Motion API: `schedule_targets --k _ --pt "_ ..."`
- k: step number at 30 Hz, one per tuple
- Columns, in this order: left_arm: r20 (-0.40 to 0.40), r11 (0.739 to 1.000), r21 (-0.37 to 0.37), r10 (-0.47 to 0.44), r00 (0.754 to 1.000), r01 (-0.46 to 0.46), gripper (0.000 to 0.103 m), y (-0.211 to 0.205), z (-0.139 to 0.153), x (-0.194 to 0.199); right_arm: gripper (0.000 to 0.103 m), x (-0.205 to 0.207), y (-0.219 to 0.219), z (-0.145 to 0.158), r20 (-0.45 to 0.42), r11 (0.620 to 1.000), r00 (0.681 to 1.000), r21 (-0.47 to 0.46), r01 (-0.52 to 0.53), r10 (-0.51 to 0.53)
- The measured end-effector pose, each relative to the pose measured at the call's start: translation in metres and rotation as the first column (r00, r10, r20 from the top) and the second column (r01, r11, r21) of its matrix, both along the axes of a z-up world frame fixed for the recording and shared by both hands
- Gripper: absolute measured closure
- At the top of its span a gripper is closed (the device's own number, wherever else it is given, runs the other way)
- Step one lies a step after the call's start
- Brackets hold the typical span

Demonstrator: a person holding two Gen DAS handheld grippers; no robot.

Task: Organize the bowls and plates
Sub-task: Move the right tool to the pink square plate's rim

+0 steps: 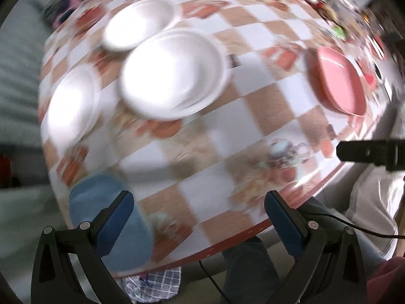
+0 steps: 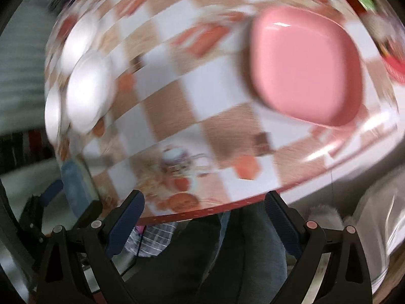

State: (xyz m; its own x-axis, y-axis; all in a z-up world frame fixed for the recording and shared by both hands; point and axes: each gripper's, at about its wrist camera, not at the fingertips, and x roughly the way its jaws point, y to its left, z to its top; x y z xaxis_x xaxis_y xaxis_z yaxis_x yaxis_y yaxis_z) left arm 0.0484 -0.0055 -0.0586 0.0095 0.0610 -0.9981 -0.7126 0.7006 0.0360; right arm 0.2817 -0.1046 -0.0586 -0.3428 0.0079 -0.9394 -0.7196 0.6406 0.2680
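Three white dishes sit on our checked table toward its far left: a stack of plates in the middle, a bowl just beyond it and touching or overlapping its far edge, and another white dish to the left and nearer, just beside the stack. Motion blur smears everything, so we cannot tell how many plates the stack holds (at least two rims show, perhaps more).

We see a pink dish, squarish with rounded corners, well apart on the right side of the table; from the right wrist it fills the upper right of the view, pink dish, with the white dishes bunched at the far left. A blue dish lies at the near left edge of the table, partly behind the left finger of our left gripper.

Our left gripper hovers over the near edge with its fingers spread wide and nothing between them. Our right gripper is likewise spread and empty, held just off the near table edge, over our dark trousers. Its black body also pokes in at the right of the left wrist view. A checked cloth lies below the table edge, and a cable trails to the right.
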Motion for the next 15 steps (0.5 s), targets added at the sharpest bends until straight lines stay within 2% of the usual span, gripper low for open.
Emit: schedule_targets --k 9,15 --pt "0.007 0.993 -0.012 -0.114 0.993 0.114 0.000 -0.016 -0.009 0.077 0.007 0.069 -0.039 -0.014 0.063 0.979 0.980 -0.068 0.193 -0.189" --pt "0.014 0.992 -0.016 -0.124 0.992 0.124 0.000 -0.014 -0.017 0.126 0.007 0.106 -0.053 -0.024 0.090 0.970 0.973 -0.097 0.223 -0.214"
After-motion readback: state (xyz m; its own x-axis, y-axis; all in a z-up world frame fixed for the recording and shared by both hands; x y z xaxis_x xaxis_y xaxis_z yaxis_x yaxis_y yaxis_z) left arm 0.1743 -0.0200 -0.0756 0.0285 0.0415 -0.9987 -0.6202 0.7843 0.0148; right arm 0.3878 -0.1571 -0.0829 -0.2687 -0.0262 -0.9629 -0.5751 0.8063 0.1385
